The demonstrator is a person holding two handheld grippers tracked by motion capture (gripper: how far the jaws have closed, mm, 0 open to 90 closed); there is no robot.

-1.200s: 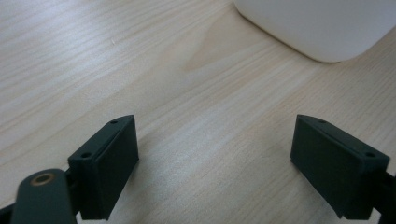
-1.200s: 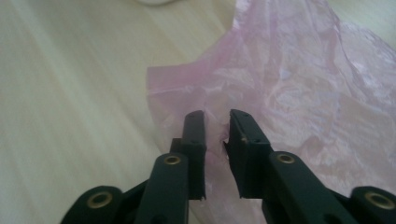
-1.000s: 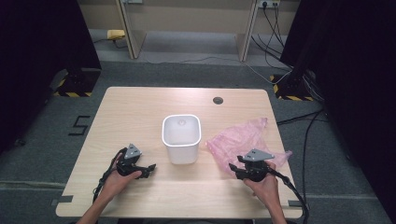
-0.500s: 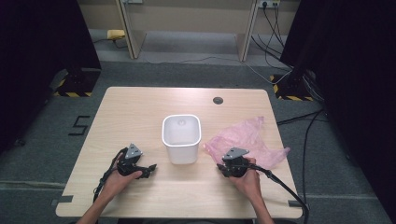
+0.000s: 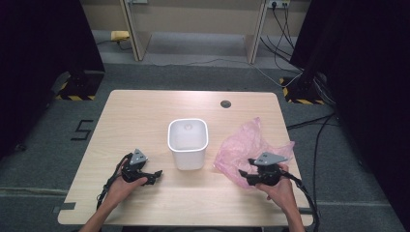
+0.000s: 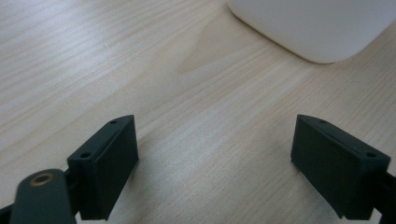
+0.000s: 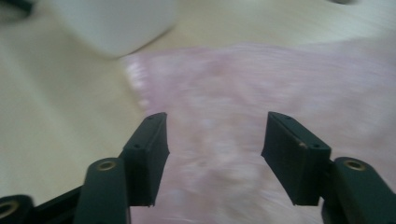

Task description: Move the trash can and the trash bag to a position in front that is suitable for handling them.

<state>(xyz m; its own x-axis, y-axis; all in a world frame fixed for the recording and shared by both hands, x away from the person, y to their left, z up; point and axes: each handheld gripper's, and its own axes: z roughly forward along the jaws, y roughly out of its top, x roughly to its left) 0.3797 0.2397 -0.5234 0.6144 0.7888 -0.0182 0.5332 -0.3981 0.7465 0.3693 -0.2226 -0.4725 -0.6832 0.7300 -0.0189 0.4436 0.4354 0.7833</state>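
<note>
A crumpled pink plastic bag (image 5: 246, 147) lies on the right half of the wooden table (image 5: 145, 111), just to the right of a white square bin (image 5: 187, 142) that stands upright near the middle. The right gripper (image 5: 244, 173) hovers over the bag's near edge, its jaws spread wide with nothing between them but the pink film below; in the right gripper view the bag (image 7: 261, 93) lies under and ahead of the open right gripper (image 7: 214, 140), with the bin (image 7: 116, 23) off to the upper left, blurred. Across the table, the left gripper (image 5: 153, 175) rests low at the near left, jaws also spread and empty, pointed toward the bin. In the left gripper view the left gripper (image 6: 215, 154) frames bare wood, the bin's rounded base (image 6: 317, 28) ahead, well apart from the bag.
</note>
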